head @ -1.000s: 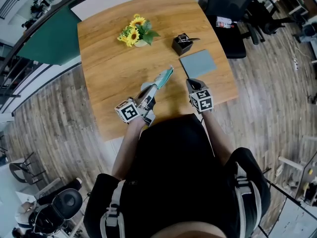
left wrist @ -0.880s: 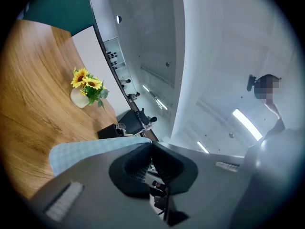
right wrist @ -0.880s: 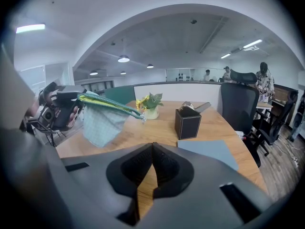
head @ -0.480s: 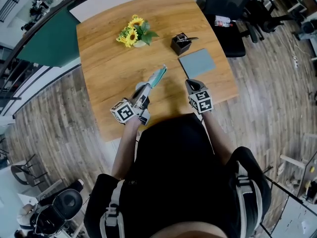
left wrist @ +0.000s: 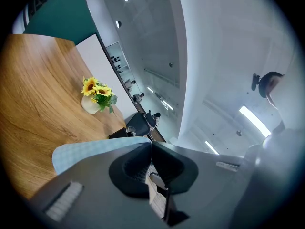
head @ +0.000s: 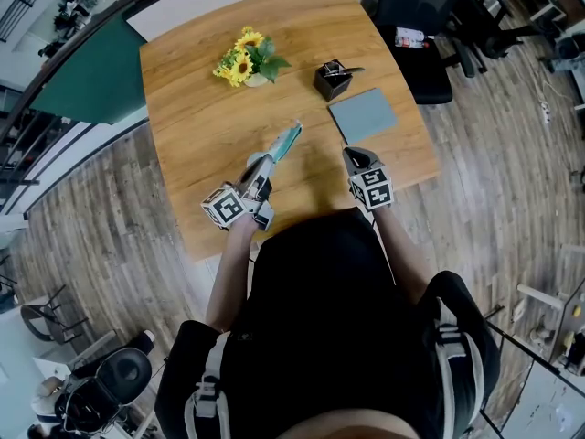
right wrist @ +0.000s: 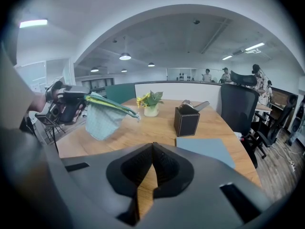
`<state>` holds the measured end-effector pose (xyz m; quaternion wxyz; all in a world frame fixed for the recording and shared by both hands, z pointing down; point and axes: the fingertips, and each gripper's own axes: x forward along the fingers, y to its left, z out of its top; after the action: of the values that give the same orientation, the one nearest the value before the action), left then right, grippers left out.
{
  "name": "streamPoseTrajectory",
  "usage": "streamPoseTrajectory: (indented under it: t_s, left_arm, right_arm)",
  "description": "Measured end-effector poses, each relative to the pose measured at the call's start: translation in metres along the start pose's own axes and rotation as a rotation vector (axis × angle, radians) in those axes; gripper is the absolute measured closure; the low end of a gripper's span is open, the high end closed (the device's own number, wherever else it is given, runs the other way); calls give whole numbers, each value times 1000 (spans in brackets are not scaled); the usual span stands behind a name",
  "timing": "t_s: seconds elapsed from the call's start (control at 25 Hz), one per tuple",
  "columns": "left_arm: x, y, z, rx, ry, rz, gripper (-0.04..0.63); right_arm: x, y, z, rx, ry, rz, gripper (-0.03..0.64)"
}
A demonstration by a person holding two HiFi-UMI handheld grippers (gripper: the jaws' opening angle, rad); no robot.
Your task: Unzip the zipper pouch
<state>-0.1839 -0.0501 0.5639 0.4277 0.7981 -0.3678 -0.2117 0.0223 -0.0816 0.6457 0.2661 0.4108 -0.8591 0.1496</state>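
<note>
- Wooden surface (head: 201,99) with rounded corners, plank floor (head: 101,208) on every side; black office chair (head: 416,7) standing close to the far right corner.
- Bare wood across the whole left half and the near middle, so plenty of open room around the lifted zipper pouch (head: 284,142).
- Sunflowers in a pale vase (head: 245,60) near the far edge, a black square box (head: 333,80) to their right, and a flat grey-blue mat (head: 363,115) just beside the box, reaching close to the right edge.
- Zipper pouch held up clear of the surface over the near middle, well apart from the vase, the box and the mat.
- Left tongs (head: 265,165) clamped shut on the near end of the zipper pouch, pointing level toward the far side.
- Pale teal checked cloth, sagging in a soft fold below a green-yellow zip band along the top edge; small pull dangling at the far, free end.
- Right tongs (head: 352,156) pressed together on nothing, tilted down over the near right part of the surface, near the mat, well apart from the zipper pouch.
</note>
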Motion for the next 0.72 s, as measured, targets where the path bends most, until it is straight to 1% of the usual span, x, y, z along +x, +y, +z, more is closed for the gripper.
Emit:
streamPoseTrajectory:
  t_s: [0.72]
  left_arm:
    - [-4,4,2,-8,-17,12,589]
  right_arm:
    - [3,0,-8,19,3,6,615]
